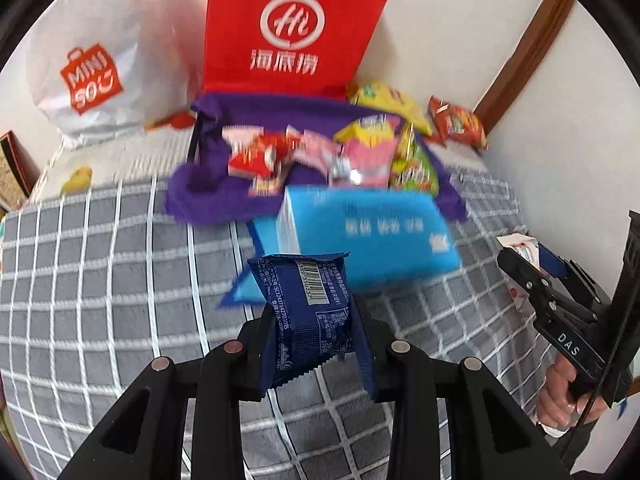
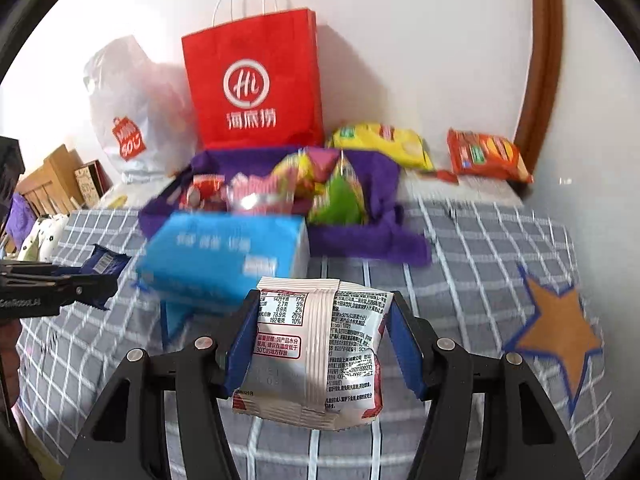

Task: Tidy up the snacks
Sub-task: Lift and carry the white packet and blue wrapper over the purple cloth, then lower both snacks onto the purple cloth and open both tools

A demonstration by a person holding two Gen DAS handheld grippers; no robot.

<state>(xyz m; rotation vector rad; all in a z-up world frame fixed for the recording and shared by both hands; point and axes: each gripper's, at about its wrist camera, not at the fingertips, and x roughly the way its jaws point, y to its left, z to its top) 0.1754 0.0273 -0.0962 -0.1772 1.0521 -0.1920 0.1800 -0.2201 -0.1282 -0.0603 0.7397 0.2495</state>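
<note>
My left gripper (image 1: 310,332) is shut on a dark blue snack packet (image 1: 306,304), held barcode side up above the checked bedspread. My right gripper (image 2: 322,342) is shut on a white and red snack packet (image 2: 320,344), its printed back facing the camera. Each gripper shows in the other's view: the right gripper (image 1: 520,258) at the right edge, the left gripper (image 2: 102,276) at the left edge. Ahead lies a purple cloth bin (image 2: 372,236) holding several pink, red, yellow and green snack packs (image 2: 256,192). A light blue tissue pack (image 2: 228,256) lies in front of it.
A red paper bag (image 2: 256,84) and a white plastic shopping bag (image 2: 132,120) stand against the wall. A yellow chip bag (image 2: 384,142) and an orange snack pack (image 2: 488,156) lie at the back right. A star patch (image 2: 560,332) marks the grey checked bedspread (image 1: 100,260). A hand (image 1: 560,396) grips the right tool.
</note>
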